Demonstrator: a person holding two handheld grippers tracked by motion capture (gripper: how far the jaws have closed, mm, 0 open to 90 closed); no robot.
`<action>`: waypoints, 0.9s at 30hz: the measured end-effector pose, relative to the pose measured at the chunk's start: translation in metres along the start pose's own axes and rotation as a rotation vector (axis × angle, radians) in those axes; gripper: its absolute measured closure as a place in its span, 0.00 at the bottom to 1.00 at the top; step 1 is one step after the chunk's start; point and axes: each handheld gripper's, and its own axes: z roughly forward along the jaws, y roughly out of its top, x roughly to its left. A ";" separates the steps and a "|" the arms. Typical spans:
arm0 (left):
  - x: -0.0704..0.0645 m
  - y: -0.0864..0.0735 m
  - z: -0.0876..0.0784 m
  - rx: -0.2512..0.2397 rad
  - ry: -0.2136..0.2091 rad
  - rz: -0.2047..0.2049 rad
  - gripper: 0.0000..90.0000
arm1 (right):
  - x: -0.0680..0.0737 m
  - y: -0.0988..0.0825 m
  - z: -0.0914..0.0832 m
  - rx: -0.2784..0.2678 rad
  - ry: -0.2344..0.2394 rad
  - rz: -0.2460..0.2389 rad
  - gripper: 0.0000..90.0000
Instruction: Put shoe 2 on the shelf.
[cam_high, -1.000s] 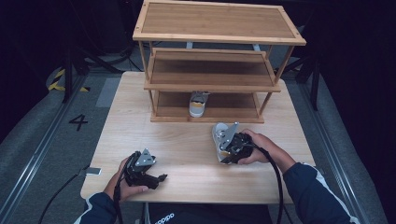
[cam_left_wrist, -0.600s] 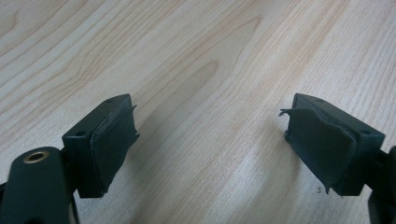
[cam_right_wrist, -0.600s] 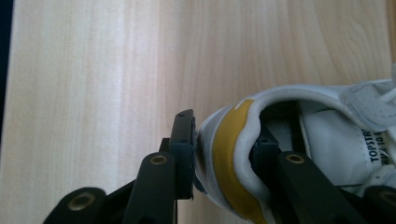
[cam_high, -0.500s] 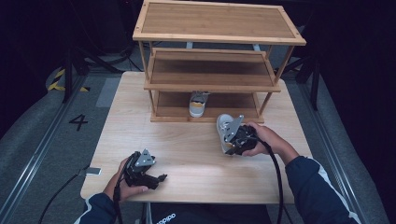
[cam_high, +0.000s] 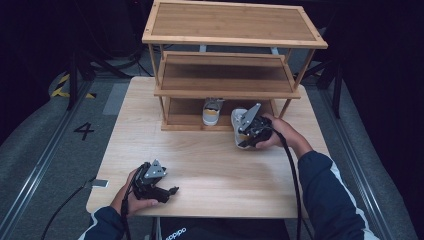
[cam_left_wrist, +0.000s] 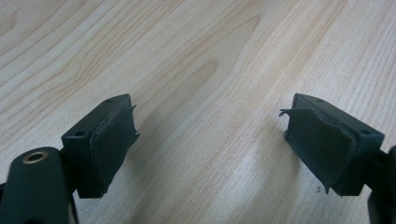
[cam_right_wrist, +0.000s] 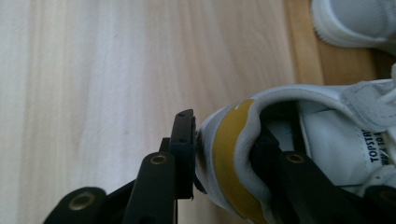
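Shoe (cam_right_wrist: 289, 154) clamped at the heel by right gripper (cam_high: 248, 131) has moved closer to the rack (cam_high: 227, 90); left gripper (cam_high: 159, 186) stays apart, resting on surface (cam_high: 210, 160).

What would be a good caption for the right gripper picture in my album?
The right gripper pinches the heel of a white shoe with a yellow stripe, over the wooden table.
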 end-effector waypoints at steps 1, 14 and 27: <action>0.000 0.000 0.000 0.000 0.000 0.000 0.18 | -0.004 0.002 0.002 -0.001 0.003 0.005 0.78; -0.001 -0.001 -0.001 -0.004 -0.004 0.005 0.18 | -0.034 0.013 0.039 -0.016 0.023 0.020 0.77; -0.002 -0.001 -0.001 0.000 -0.014 0.012 0.18 | -0.030 0.013 0.034 0.006 -0.106 0.086 0.56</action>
